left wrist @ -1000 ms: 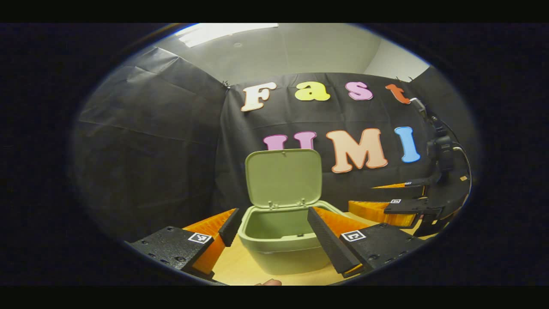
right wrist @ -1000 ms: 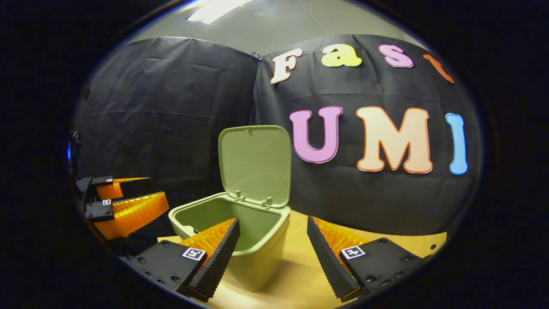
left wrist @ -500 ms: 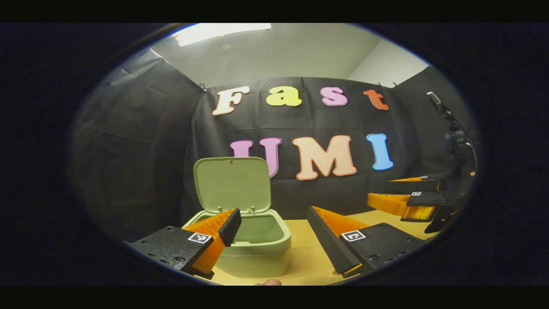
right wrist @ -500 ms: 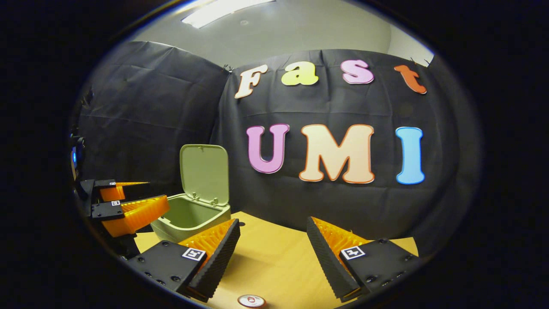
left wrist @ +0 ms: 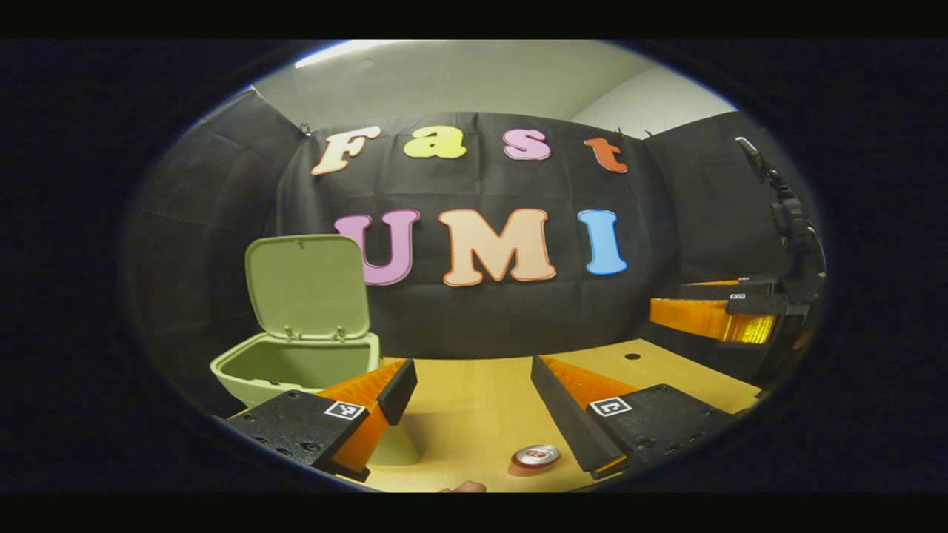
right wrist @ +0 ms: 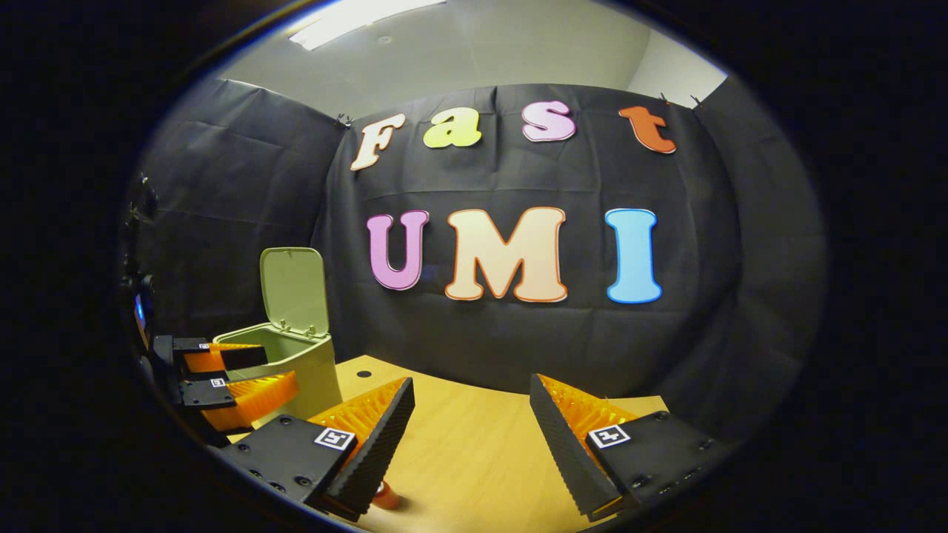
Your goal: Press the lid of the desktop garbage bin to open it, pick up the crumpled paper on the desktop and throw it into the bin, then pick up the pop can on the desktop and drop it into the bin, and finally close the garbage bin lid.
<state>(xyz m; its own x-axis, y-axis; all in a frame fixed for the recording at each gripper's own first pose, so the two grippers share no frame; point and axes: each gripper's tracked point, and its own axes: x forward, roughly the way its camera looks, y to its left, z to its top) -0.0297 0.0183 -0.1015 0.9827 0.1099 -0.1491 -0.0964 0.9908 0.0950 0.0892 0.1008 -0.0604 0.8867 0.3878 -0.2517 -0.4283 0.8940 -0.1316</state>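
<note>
bin [left wrist: 292,366]: our landmark, far left on the desk [left wrist: 474,400]; lid [left wrist: 307,285] upright on its rear hinge, mouth open. We see bare inner wall near the rim; the bottom is hidden, so we cannot tell what is inside.

left gripper [left wrist: 474,389]: just right of the bin, jaws wide apart, holding nothing.

can [left wrist: 535,456]: right of the bin and nearer us, upright on the desk, top rim facing up, long axis vertical. In the left gripper view it stands low between the fingers, close by the right-hand finger. In the right gripper view we catch only a sliver of it [right wrist: 385,494] under the left-hand finger.

right gripper [right wrist: 472,429]: farther right of the bin, jaws wide apart, empty. We also see it [left wrist: 711,314] from the left gripper view, well right of the bin.

paper: not spotted on the desk; we judge it is likely binned, unconfirmed.

step: we judge the can pick is next.

key relation: the can lies below and just ahead of both sets of jaws; either must drop low and straddle it from the sides. We cannot say which is nearer.
</note>
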